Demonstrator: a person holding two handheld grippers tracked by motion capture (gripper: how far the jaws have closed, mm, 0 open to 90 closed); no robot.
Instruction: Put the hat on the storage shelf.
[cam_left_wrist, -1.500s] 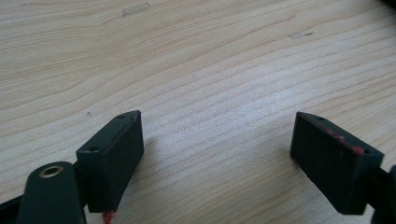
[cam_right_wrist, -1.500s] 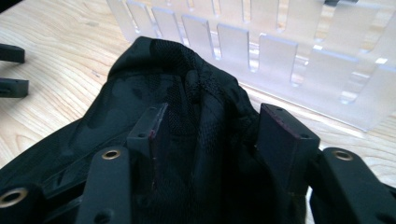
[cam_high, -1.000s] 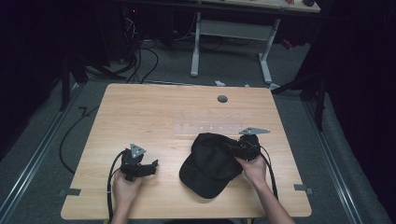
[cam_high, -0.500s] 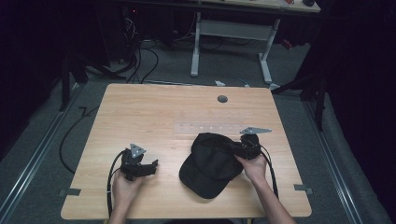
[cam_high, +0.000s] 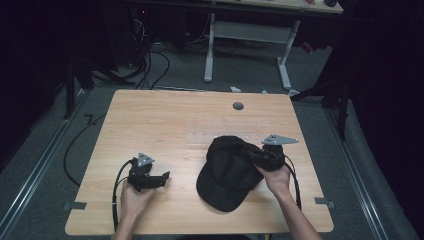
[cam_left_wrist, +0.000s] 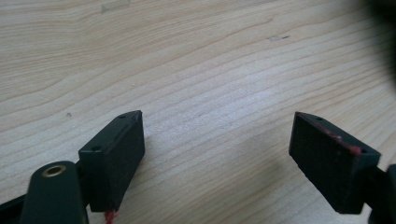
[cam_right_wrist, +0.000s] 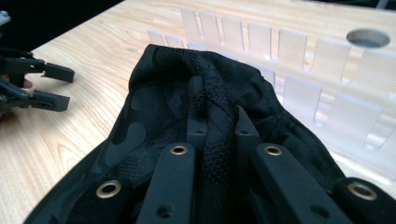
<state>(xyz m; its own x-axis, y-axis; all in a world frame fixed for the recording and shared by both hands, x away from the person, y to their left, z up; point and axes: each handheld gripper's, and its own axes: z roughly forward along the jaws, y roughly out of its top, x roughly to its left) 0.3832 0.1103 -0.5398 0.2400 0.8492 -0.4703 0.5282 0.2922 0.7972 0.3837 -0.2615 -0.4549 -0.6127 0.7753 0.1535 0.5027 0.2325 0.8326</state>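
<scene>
Right gripper: jaws clamped tight on a gathered fold of the black fabric baseball cap, pinching the mesh at the cap's right, far edge; they have just been closing, and the cloth sits between them. In the high view the right gripper rests at the cap's right side, hand just behind it. The cap lies crown up on the right, near part of the light wooden table, brim toward the near edge.

Left gripper: jaws spread wide, nothing between them, low over bare wood at the near left, well apart from the cap.

Judgement: the grip takes only a thin bunch of cloth. Lift slowly and keep the clamp firm so the fold does not slide out. Bring the left gripper across to take the brim before any pull.
</scene>
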